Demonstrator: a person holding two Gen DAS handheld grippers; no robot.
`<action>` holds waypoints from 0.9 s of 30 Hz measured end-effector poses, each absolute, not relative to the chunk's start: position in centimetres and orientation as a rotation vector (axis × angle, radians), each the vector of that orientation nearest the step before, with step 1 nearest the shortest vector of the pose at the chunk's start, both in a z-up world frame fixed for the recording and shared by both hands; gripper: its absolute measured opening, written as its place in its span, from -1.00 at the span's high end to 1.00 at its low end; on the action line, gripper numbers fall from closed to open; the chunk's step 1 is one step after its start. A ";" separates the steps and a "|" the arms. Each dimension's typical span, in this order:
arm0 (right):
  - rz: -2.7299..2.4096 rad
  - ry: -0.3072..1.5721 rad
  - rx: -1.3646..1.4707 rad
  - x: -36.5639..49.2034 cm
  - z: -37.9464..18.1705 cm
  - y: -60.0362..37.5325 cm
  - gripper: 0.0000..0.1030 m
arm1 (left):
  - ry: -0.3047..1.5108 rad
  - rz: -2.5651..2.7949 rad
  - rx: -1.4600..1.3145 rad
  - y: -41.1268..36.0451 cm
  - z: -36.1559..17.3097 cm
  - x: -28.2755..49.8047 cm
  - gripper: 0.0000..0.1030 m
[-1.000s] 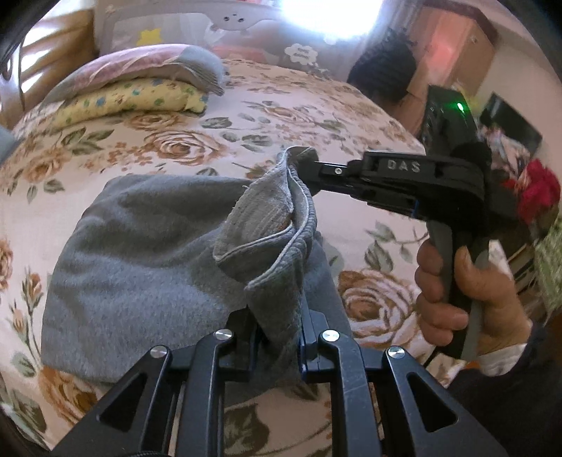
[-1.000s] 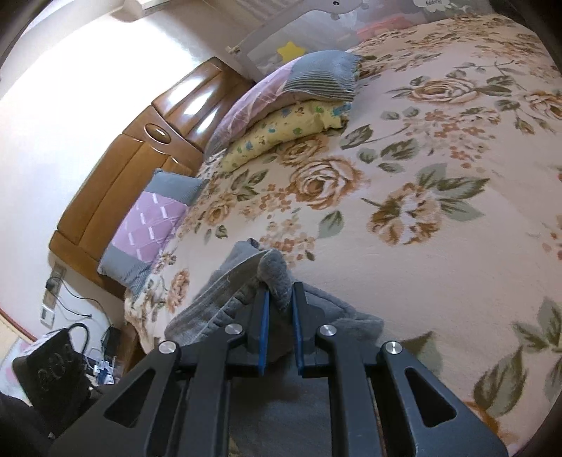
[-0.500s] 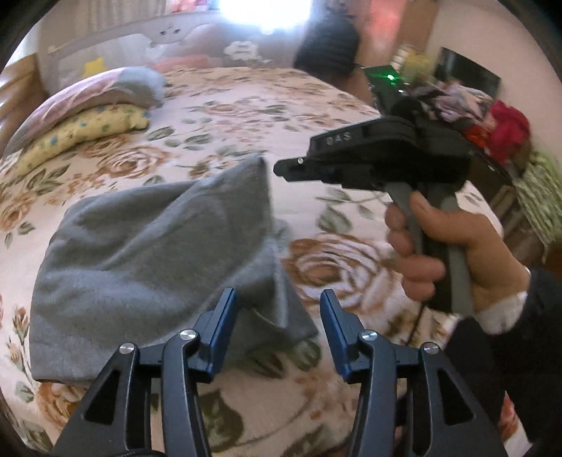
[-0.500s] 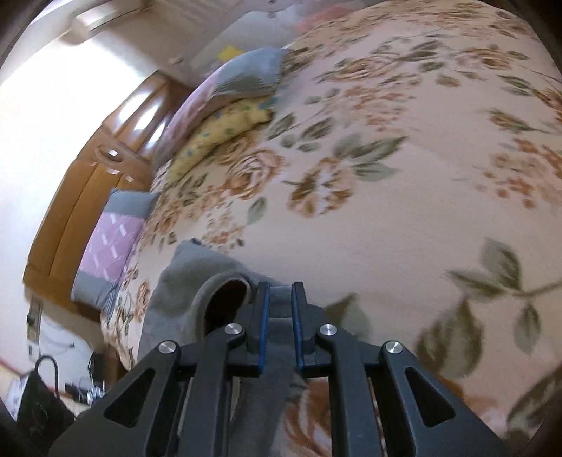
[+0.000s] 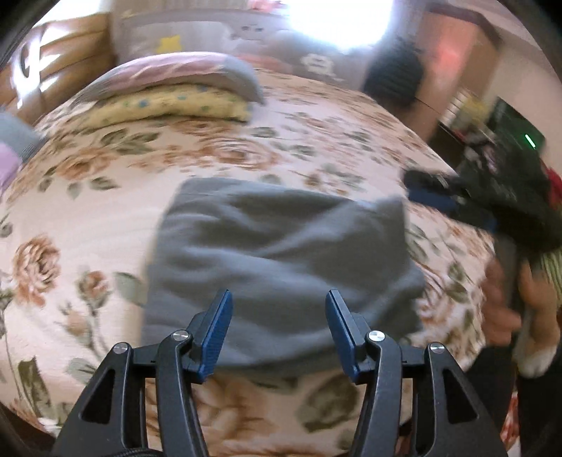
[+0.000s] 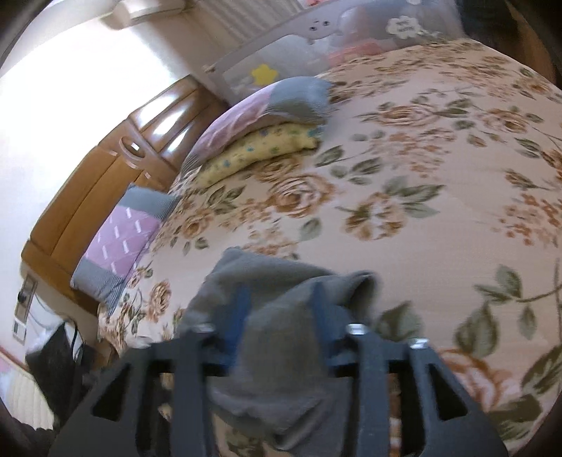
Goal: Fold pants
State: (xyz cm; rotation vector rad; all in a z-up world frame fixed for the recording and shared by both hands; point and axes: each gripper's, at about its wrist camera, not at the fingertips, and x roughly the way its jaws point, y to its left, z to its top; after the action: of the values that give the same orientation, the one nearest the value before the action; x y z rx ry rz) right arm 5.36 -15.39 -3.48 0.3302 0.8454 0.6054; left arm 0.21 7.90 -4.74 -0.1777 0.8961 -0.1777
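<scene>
Both grippers let go of the folded pants

The left gripper (image 5: 277,330) and right gripper (image 6: 277,316) have just sprung open; the grey pants (image 5: 281,253) now lie released, folded near the bed's (image 5: 105,182) front edge.

Home bedroom, floral bed (image 5: 105,197), pillows (image 6: 267,105) (stacked)

Daylight floods in from a blown-out window (image 5: 337,21) behind the bed, and the wall (image 6: 63,91) glares white in the right wrist view. Motion blur smears both pictures; fisheye bending curves the dark edges.
</scene>
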 end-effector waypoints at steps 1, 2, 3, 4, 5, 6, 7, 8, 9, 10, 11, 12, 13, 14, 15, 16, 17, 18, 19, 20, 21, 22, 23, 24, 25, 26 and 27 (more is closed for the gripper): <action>0.606 0.846 0.310 5.2 -3.6 -14.6 -0.10 | 0.901 -0.160 -0.190 8.7 -4.9 0.6 -0.09; 0.609 0.856 0.280 4.9 -3.9 -13.6 -0.10 | 0.906 -0.140 -0.200 9.6 -5.1 1.0 -0.10; 0.619 0.870 0.263 4.6 -4.2 -12.8 -0.10 | 0.914 -0.131 -0.202 10.0 -5.4 1.4 -0.11; 0.629 0.880 0.253 4.2 -4.6 -12.3 -0.10 | 0.922 -0.124 -0.205 10.4 -5.6 1.8 -0.11; 0.636 0.890 0.236 3.9 -4.9 -11.9 -0.10 | 0.924 -0.119 -0.207 10.7 -5.9 1.9 -0.11; 0.631 0.898 0.207 3.5 -5.3 -11.5 -0.10 | 0.930 -0.115 -0.206 11.0 -6.1 2.2 -0.11; 0.593 0.904 0.135 3.1 -5.8 -11.0 -0.10 | 0.939 -0.115 -0.203 11.2 -6.3 2.5 -0.11; 0.557 0.905 0.082 3.0 -6.1 -10.8 -0.10 | 0.949 -0.114 -0.198 11.3 -6.6 3.0 -0.11; 0.487 0.917 -0.015 2.8 -6.9 -10.5 -0.10 | 0.958 -0.108 -0.193 11.4 -6.9 3.4 -0.11; 0.457 0.930 -0.061 2.6 -7.5 -10.4 -0.10 | 0.966 -0.108 -0.189 11.4 -7.1 3.6 -0.11; 0.434 0.950 -0.104 2.4 -8.4 -10.4 -0.09 | 0.978 -0.110 -0.184 11.4 -7.5 3.9 -0.11; 0.419 0.969 -0.142 1.9 -9.4 -10.6 -0.09 | 0.987 -0.109 -0.185 11.5 -8.0 3.8 -0.12; 0.399 0.977 -0.188 1.4 -10.4 -10.7 -0.10 | 0.995 -0.109 -0.186 11.6 -8.4 3.9 -0.14; 0.382 0.987 -0.215 1.0 -11.5 -10.9 -0.19 | 1.021 -0.111 -0.185 11.5 -9.5 3.9 -0.14; 0.385 0.999 -0.178 0.8 -12.6 -11.7 -0.23 | 1.038 -0.113 -0.184 11.6 -10.1 3.7 -0.15; 0.394 1.005 -0.106 1.0 -13.2 -12.7 -0.24 | 1.062 -0.116 -0.176 11.3 -11.0 3.6 -0.15; 0.395 1.007 -0.042 1.1 -13.6 -13.6 -0.34 | 1.075 -0.106 -0.156 11.0 -12.0 3.3 -0.15; 0.388 1.014 0.013 1.4 -14.0 -14.4 -0.50 | 1.066 -0.098 -0.143 10.8 -12.4 3.0 -0.15; 0.388 1.025 0.066 1.7 -14.4 -15.0 -0.52 | 1.051 -0.093 -0.133 10.6 -12.2 2.7 -0.15; 0.392 1.030 0.106 1.8 -14.6 -15.4 -0.53 | 1.051 -0.093 -0.130 10.6 -11.9 2.6 -0.15; 0.391 1.027 0.121 1.7 -14.5 -15.6 -0.53 | 1.055 -0.096 -0.133 10.7 -11.7 2.6 -0.16; 0.389 1.017 0.117 1.6 -14.1 -15.7 -0.53 | 1.055 -0.103 -0.146 11.0 -11.2 2.6 -0.16; 0.387 1.013 0.113 1.4 -13.8 -15.7 -0.53 | 1.050 -0.107 -0.156 11.3 -10.9 2.6 -0.17; 0.387 1.009 0.112 1.2 -13.5 -15.7 -0.53 | 1.043 -0.102 -0.165 11.8 -10.5 2.7 -0.17; 0.387 1.004 0.122 1.0 -13.0 -15.8 -0.53 | 1.037 -0.095 -0.169 12.2 -10.2 2.8 -0.17; 0.389 1.000 0.131 0.9 -12.7 -15.9 -0.53 | 1.028 -0.088 -0.174 12.6 -9.8 2.9 -0.18; 0.394 0.993 0.144 0.8 -12.4 -16.0 -0.53 | 1.022 -0.084 -0.182 13.2 -9.5 3.0 -0.20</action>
State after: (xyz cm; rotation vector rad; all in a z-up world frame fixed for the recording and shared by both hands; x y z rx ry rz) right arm 0.75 -15.95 -12.38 0.1441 0.9935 0.3937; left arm 3.00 13.18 -9.46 -0.1817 1.0216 -0.0841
